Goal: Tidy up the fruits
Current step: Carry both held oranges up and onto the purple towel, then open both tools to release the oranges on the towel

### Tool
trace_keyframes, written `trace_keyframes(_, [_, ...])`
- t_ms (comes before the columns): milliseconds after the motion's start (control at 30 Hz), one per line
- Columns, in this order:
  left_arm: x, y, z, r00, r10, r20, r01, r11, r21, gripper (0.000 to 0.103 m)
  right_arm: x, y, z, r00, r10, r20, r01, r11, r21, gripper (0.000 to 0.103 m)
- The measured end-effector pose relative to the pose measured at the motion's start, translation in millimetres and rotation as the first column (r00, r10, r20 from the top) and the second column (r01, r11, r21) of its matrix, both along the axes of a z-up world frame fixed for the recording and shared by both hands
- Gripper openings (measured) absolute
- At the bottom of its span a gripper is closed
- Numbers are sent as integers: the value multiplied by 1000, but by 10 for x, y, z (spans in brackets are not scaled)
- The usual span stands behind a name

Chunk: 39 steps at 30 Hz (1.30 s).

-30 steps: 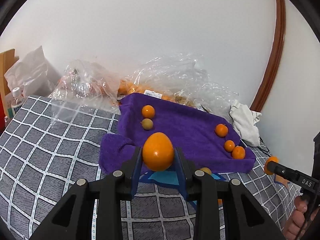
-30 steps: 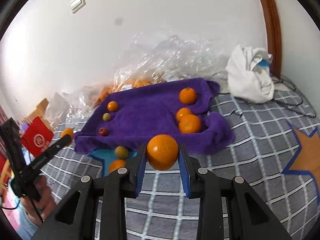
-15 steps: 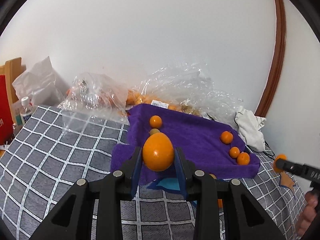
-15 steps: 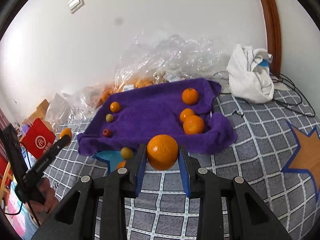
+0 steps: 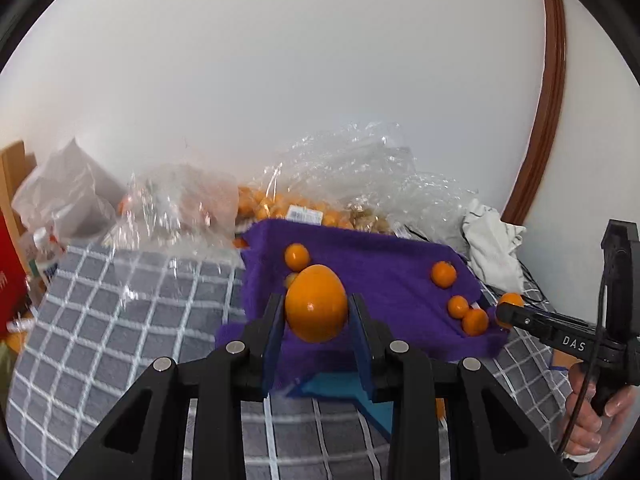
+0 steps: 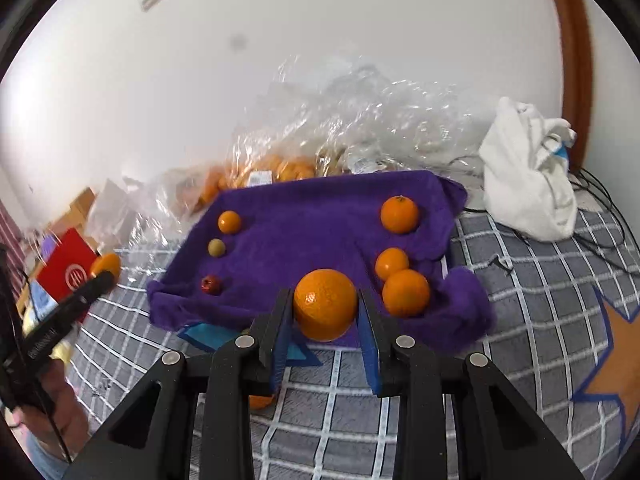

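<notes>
My left gripper [image 5: 316,312] is shut on a smooth orange fruit [image 5: 316,308], held above the near left edge of the purple towel [image 5: 380,268]. My right gripper [image 6: 325,314] is shut on a dimpled orange [image 6: 325,305], held above the towel's [image 6: 312,240] near edge. On the towel, three oranges [image 6: 400,214] lie at the right. A small orange fruit [image 6: 229,222], a green fruit [image 6: 216,247] and a red fruit [image 6: 211,284] lie at the left. Another orange [image 6: 260,401] lies on the bedding, partly hidden under my right gripper.
Clear plastic bags [image 6: 360,120] with more oranges sit behind the towel against the wall. A white cloth [image 6: 528,184] and black cables lie at the right. A red box [image 6: 66,276] stands at the left. The bedding [image 6: 520,320] is grey with white checks.
Both grippers have moved forward toward the towel, each still holding its fruit. The left view has tilted up and shows more wall.
</notes>
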<state>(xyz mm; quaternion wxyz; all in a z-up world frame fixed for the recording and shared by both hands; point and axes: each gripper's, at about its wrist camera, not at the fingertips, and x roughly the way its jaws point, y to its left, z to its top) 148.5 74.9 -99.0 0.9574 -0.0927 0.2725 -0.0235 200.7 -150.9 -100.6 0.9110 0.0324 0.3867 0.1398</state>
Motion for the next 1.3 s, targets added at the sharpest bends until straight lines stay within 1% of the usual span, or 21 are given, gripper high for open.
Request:
trace_keyframes(133, [272,9,19,1000,16,3,-16,1000,-14,31,242,68,-13,1000,9,3,-9,1000,-24,31])
trace_keyframes(233, [526,-7,-101,999,31,-20,-32,999,-35,31,396,101,-104,1000,12,-13,-12,1000,-15,31])
trace_keyframes(400, [800,-23,-337,996,54,-64,-57,998,-32,31,587,126,-324,998,24,-60,-23,1000,6,31])
trace_keyframes(500, [849,-4,-469,996,54,-65,-56,998,-35,31,616,141,-439,998,34,-57,-34,999,7,31])
trace_keyframes(600, [877,-25,-560,996,52,-78,-52,999,1,31,626,142,-540,998,9,-65,-9,1000,2,31])
trace_keyframes(767, [910,-10,-658,994,51,-92,-50,999,15,31,608,190,-644,996,37,-81,-36,999,7,31])
trace_keyframes(867, [929,-39,-710,993,55,-104,-51,998,43,31,611,241,-715,995,44,-86,-46,999,-19,31])
trace_keyframes(933, [932,-60,-727,993,55,-107,-50,997,52,31,601,290,-767,996,42,-83,-47,997,-58,31])
trace_keyframes(1033, [942,-97,-739,992,49,-114,-42,997,61,31,543,334,-760,999,30,-45,-34,994,-101,31])
trace_keyframes(1100, [946,-125,-753,992,51,-114,-42,996,80,31,521,355,-758,999,34,-32,-38,993,-114,31])
trace_keyframes(1233, [964,-141,-766,991,43,-124,-32,996,87,31,504,354,-751,999,37,-29,-40,992,-116,32])
trace_keyframes(1267, [961,-141,-768,991,42,-128,-31,996,86,31,499,351,-747,999,38,-29,-41,993,-115,32])
trace_keyframes(1300, [962,-137,-771,991,39,-131,-28,996,81,31,492,345,-738,999,42,-26,-45,992,-114,35])
